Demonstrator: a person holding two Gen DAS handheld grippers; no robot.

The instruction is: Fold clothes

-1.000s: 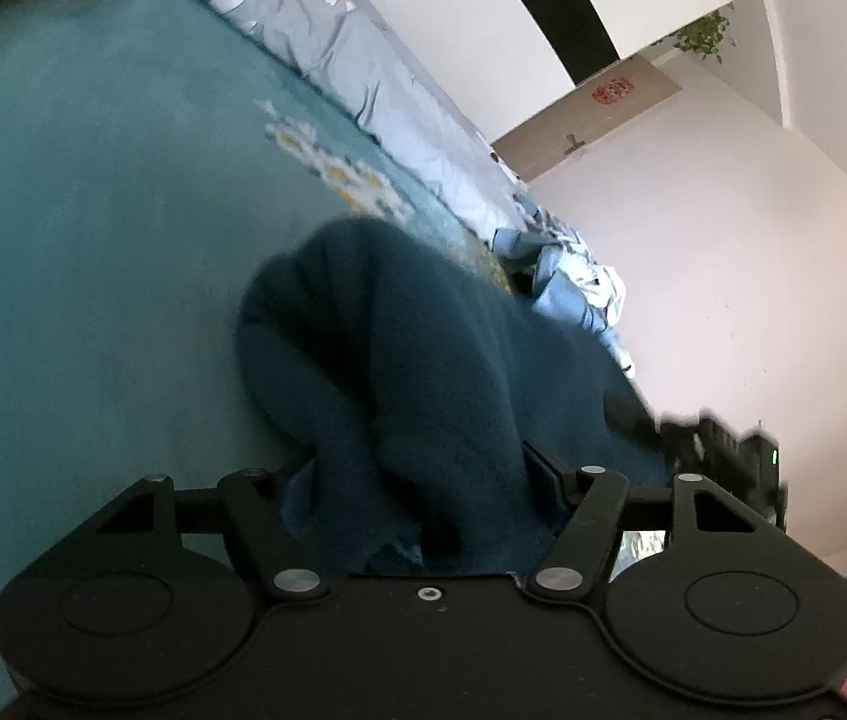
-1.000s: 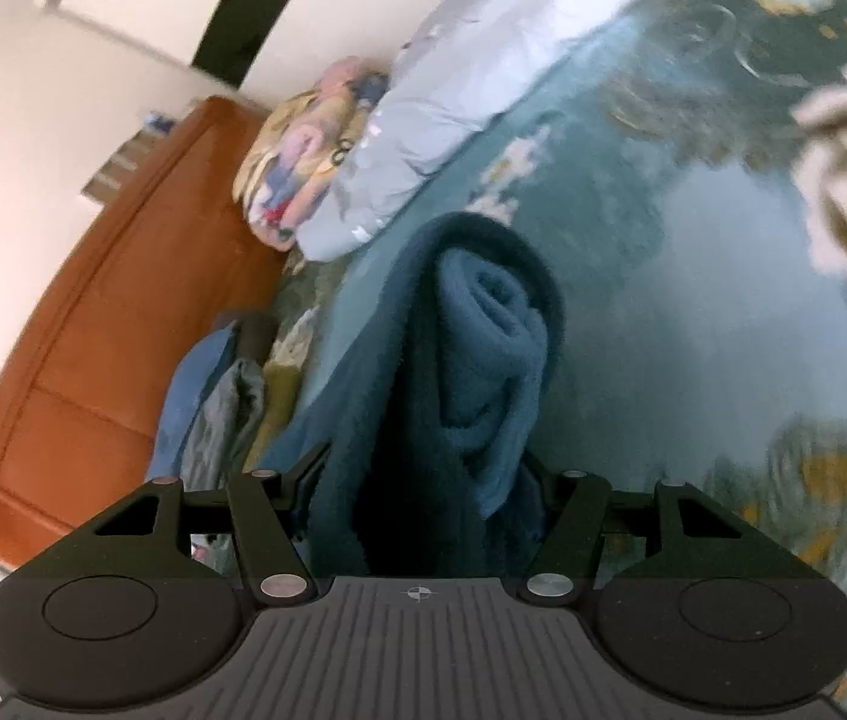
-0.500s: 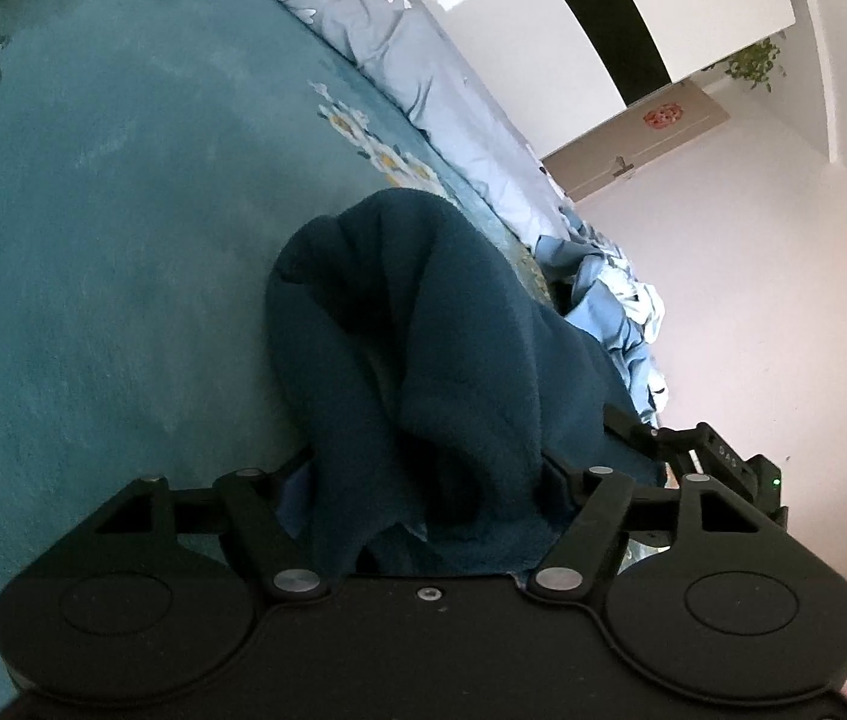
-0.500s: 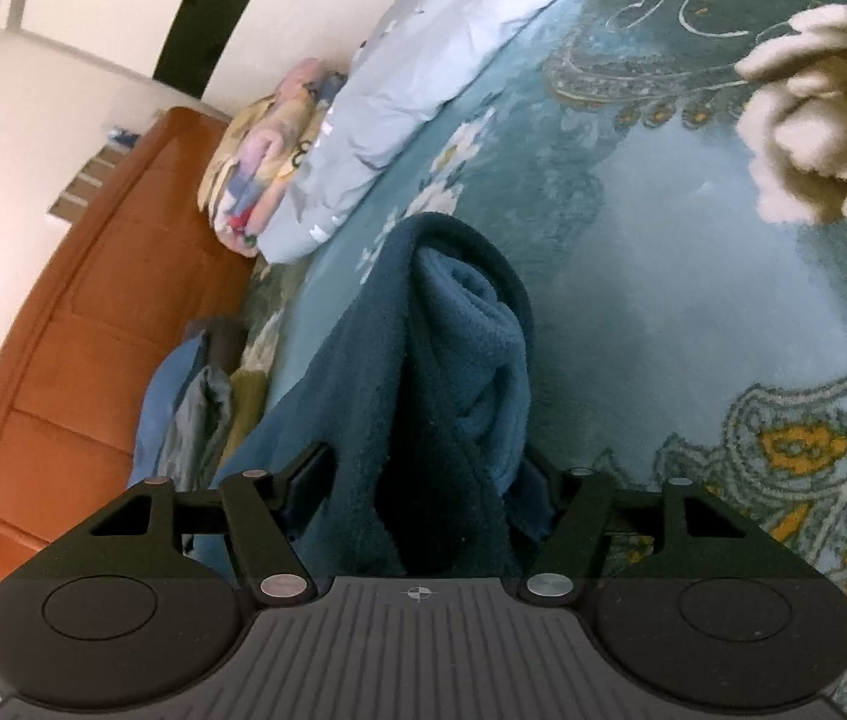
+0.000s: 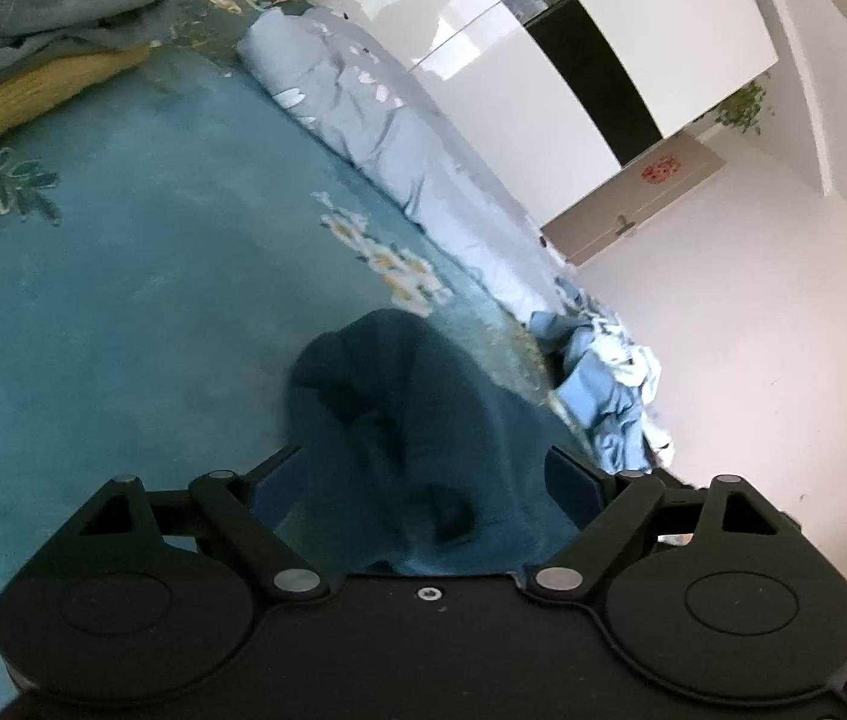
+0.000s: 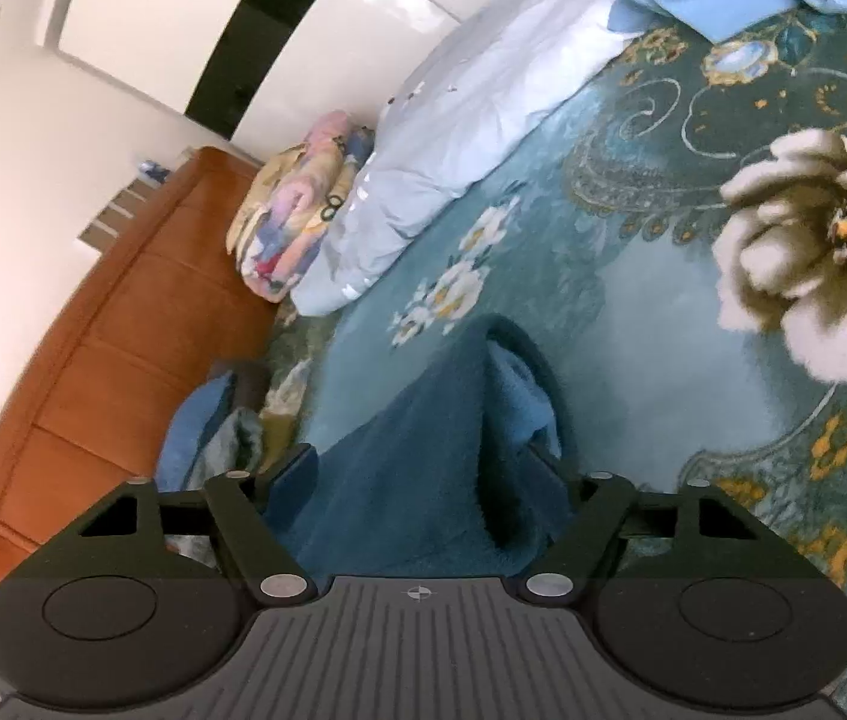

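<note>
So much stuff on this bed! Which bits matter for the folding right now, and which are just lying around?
In use:
- dark teal fleece, between the fingers of both grippers
- left gripper, jaws opening
- right gripper

Lying about:
- grey and yellow knits
- pale blue duvet
- floral quilt
- light blue clothes

Dark teal fleece garment blurred between the left gripper fingers; its near end hidden under the gripper body in both views.

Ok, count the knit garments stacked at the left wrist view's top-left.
2: a grey knit on top, and a yellow knit directly under it. Others may be hidden past the frame edge.
</note>
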